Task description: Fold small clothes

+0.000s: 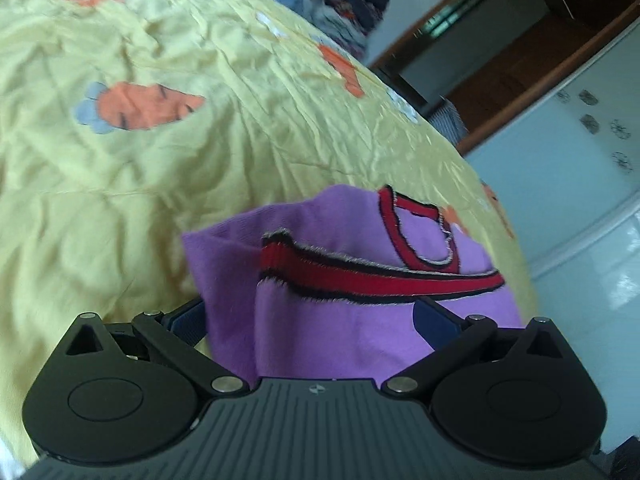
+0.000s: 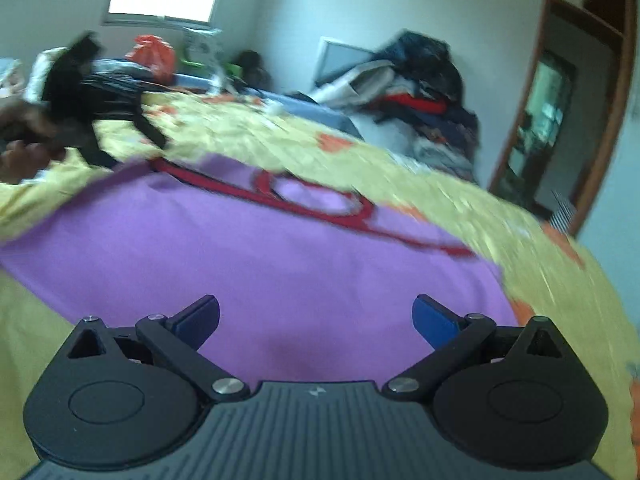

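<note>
left gripper [image 1: 312, 316] spread wide w/ purple top [image 1: 340, 320] bunched betw fingers, lower centre. right gripper [image 2: 316, 320] wide, empty, above flat purple top [image 2: 260, 260] on yellow sheet [image 2: 520, 220].

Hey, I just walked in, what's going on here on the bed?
A person is folding a purple top with red trim on a yellow bedspread, working with tongs in each hand. The left tongs are spread wide with the fabric bunched up between the fingers. The right tongs are open over the top, gripping nothing. A pile of clothes waits behind.
</note>
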Motion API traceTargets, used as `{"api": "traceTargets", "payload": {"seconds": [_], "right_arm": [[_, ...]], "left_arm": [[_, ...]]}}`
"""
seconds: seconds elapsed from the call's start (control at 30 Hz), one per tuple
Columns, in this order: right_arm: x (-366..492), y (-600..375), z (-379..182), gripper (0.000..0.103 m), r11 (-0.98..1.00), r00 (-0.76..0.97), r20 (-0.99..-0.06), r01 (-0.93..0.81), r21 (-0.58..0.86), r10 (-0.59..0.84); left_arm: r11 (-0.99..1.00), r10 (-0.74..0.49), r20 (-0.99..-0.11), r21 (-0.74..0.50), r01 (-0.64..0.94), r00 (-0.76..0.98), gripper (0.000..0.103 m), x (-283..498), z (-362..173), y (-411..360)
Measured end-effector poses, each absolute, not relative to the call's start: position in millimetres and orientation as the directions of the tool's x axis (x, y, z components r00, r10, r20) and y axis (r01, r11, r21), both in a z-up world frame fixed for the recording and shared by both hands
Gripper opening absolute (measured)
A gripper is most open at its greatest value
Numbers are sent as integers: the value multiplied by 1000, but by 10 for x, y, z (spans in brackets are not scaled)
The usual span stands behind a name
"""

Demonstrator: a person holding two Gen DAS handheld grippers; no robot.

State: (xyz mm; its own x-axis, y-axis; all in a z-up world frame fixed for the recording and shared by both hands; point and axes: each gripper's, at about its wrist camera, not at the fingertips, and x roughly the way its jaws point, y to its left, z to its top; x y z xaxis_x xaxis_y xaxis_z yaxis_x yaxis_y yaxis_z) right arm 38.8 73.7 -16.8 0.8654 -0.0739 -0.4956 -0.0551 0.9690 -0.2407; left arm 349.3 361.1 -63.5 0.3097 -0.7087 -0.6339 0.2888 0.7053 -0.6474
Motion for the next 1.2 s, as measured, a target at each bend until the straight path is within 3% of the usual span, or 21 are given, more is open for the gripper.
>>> {"api": "traceTargets", "payload": {"seconds": [0.17,0.23,0.3,0.47,0.73,0.87,0.93,0.97,1.0,1.07,1.2], "right_arm": [[496,1247,-49,103,928,896,-444,-168,-334,2],[575,1451,-40,103,909,889,-456,-223,-351,42],[632,1694,-65,103,872,874,-480,-290,-394,74],[537,2363,-295,103,719,860,-491,-428,-548,137],[323,2877,-673,99,509,851,-487,-514,-691,197],[375,2961,-664,85,502,837,-507,-536,-679,208],[388,3017,-687,76,482,835,-509,-541,-689,209],[369,3055,-709,61,475,831,-517,-547,-689,207],[401,3088,-718,37,482,818,-538,-563,-672,205],[450,3102,-723,17,503,782,-589,-600,-622,203],[463,3090,-718,9,543,773,-597,-602,-586,213]], "left_arm": [[574,-818,-536,-789,220,210,99,3749,-780,3789],[558,-829,-523,-803,210,199,82,3793,-806,3829],[584,-811,-559,-786,202,170,33,3811,-829,3826],[633,-774,-616,-745,209,148,10,3806,-838,3802],[667,-745,-649,-717,203,154,9,3797,-790,3748],[682,-731,-664,-702,204,160,9,3778,-786,3736],[688,-725,-670,-699,194,158,9,3785,-787,3723],[691,-723,-673,-699,185,157,9,3790,-787,3725],[695,-718,-678,-695,183,157,9,3789,-782,3720],[706,-708,-688,-685,181,159,9,3788,-770,3703],[724,-690,-701,-666,179,179,9,3762,-733,3672]]}}
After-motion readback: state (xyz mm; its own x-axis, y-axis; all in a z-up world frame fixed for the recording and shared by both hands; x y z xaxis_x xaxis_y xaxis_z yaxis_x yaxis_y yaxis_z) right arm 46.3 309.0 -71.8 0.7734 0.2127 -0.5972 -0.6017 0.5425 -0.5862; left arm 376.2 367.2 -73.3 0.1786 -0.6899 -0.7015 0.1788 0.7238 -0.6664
